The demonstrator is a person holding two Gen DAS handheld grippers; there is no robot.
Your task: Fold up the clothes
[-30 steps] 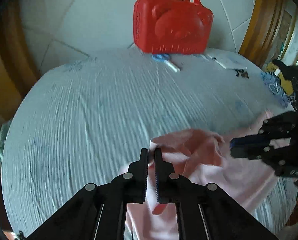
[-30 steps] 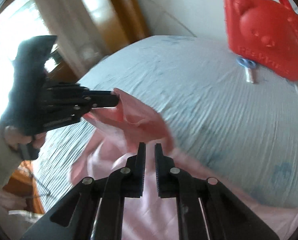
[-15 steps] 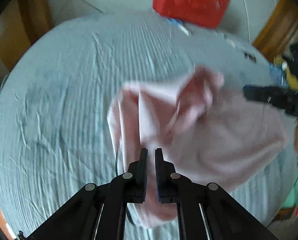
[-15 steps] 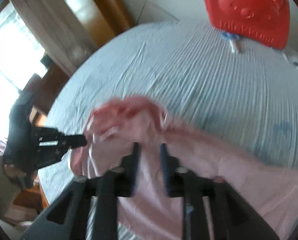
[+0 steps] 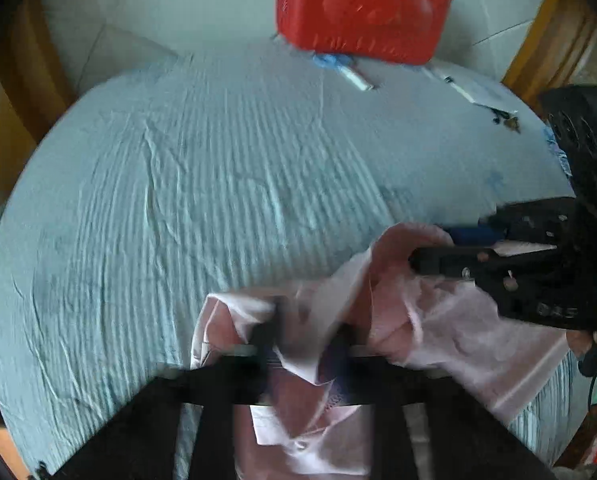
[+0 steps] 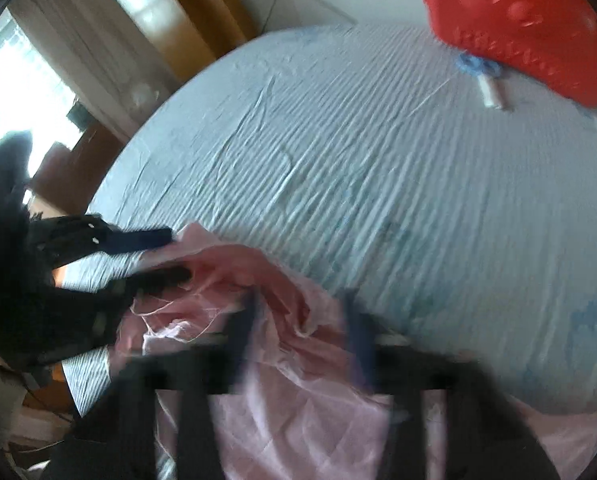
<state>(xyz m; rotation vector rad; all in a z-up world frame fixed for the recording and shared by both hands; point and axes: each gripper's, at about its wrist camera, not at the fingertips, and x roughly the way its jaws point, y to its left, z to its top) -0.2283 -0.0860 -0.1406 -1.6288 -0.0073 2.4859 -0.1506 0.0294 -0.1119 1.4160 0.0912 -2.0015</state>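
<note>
Now, left wrist view, shirt: a pink shirt lies bunched at the near edge of the table, a white label showing inside it.
Left wrist view, left gripper: the left gripper is blurred; its jaws have just been closing, yet the fingers stand apart with cloth between them, not visibly pinched.
Left wrist view, right gripper: the right gripper reaches in from the right at a raised fold, its jaws also just closing.
Left wrist view, background: a red case stands at the far side, well apart.
Right wrist view, shirt: the shirt is crumpled under both tools on the striped table.
Right wrist view, right gripper: the right gripper is blurred, fingers apart, cloth between them.
Right wrist view, left gripper: the left gripper is at the shirt's left edge, jaws parted over cloth.
Progress: early, I judge; no neat fold shows.
Left to do: spread it flat, then make every fold.
</note>
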